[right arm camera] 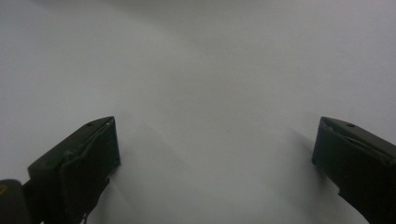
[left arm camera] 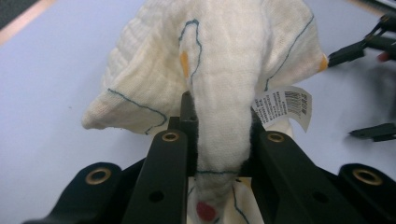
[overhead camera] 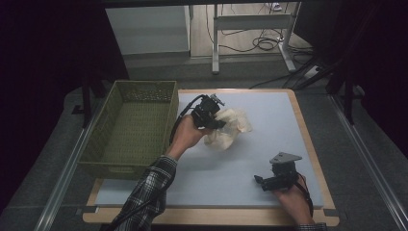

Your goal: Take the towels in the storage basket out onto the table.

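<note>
hidden: your left claw [overhead camera: 217,120] covers the cloth [overhead camera: 233,126] fold it pinches | cut off: cloth top at frame edge | unreadable: label [left arm camera: 283,106] print beside the cloth

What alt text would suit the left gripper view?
The left tongs are shut on a bunched white cloth with thin blue lines and a printed label, over a pale blue mat.
</note>
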`<state>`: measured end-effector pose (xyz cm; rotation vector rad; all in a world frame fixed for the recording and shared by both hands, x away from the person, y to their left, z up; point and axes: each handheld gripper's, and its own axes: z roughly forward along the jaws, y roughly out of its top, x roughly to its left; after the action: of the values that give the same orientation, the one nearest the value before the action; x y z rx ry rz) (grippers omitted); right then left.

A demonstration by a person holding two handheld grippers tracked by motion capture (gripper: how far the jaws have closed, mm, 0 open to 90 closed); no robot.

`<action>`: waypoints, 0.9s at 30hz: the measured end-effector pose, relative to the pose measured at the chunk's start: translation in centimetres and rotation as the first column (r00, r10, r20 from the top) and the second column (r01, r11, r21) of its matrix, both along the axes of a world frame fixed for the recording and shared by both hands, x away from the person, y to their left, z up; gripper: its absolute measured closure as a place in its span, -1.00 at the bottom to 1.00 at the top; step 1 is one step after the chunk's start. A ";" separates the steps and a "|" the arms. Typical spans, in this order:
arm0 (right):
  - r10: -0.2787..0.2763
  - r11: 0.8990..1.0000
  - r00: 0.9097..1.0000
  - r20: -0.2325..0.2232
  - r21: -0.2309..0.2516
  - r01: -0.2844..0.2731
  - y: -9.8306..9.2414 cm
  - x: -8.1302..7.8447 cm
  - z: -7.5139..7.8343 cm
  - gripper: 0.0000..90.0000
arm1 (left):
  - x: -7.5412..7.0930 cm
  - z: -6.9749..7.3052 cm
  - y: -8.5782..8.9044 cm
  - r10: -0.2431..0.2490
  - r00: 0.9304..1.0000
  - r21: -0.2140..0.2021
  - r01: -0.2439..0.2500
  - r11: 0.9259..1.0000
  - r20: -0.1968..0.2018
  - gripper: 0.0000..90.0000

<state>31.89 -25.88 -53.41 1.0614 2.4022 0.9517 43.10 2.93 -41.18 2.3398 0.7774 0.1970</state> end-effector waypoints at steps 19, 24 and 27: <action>0.001 1.000 1.000 0.001 -0.001 -0.001 0.0 0.0 0.0 -0.98 | 0.9 -8.8 -1.9 0.056 0.996 0.069 -0.052 0.996 -0.062 0.04; 0.001 1.000 1.000 0.001 0.000 -0.001 0.0 0.0 0.0 -0.98 | 0.6 -8.5 -1.5 0.078 0.994 0.024 -0.076 0.997 -0.082 -0.42; 0.001 1.000 1.000 0.001 0.000 -0.001 0.0 0.0 0.0 -0.98 | 0.0 -7.6 -1.1 0.076 0.994 0.016 -0.075 0.997 -0.078 -0.53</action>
<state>31.90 -25.89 -53.41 1.0595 2.4027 0.9521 43.06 1.88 -48.73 2.3440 0.9061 0.1437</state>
